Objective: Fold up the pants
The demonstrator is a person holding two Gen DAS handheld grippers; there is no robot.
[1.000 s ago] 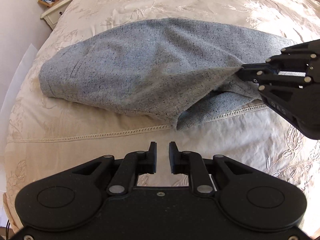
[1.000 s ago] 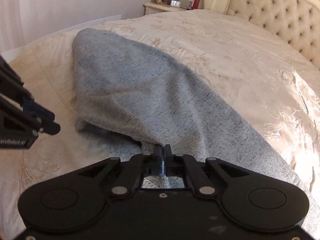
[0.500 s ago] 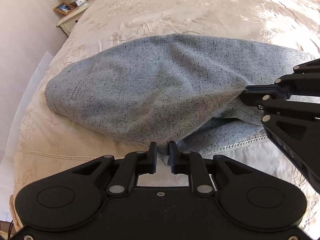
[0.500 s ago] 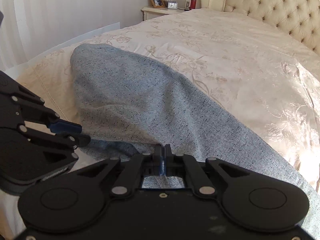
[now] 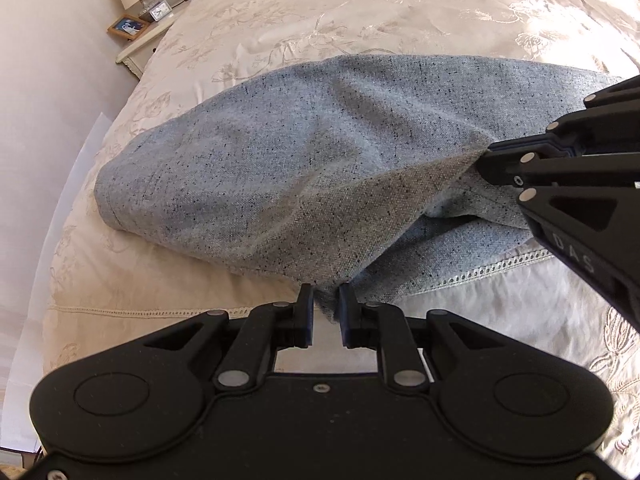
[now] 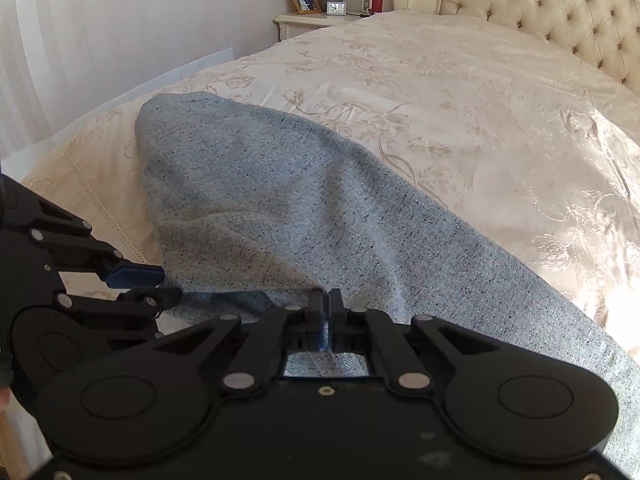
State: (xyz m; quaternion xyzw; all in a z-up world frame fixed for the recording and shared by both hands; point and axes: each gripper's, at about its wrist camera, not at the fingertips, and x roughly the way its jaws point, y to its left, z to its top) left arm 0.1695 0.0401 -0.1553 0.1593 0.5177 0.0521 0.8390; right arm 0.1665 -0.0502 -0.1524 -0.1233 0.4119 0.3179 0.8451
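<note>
Grey-blue speckled pants [image 5: 320, 160] lie folded across the cream bedcover, with the waistband end to the left. My right gripper [image 5: 484, 160] is shut on a pinched fold of the upper layer and holds it a little off the bed; in its own view the jaws [image 6: 329, 300] are closed on the cloth of the pants [image 6: 280, 200]. My left gripper [image 5: 325, 298] is open by a narrow gap, and the near corner of the pants sits between its fingertips without being pressed. The right wrist view shows the left gripper [image 6: 166, 286] at the fabric's near left edge.
The bed [image 5: 400, 12] has an embroidered cream cover with a lace seam [image 5: 120, 312] near the front edge. A nightstand [image 6: 316, 20] with a lamp, photo frame and clock stands by the wall. The tufted headboard [image 6: 540, 12] is at the far right.
My left gripper has moved forward to the pants; the near corner now lies between its fingers, where before there was bare bedcover. The right gripper still pinches the fold.
</note>
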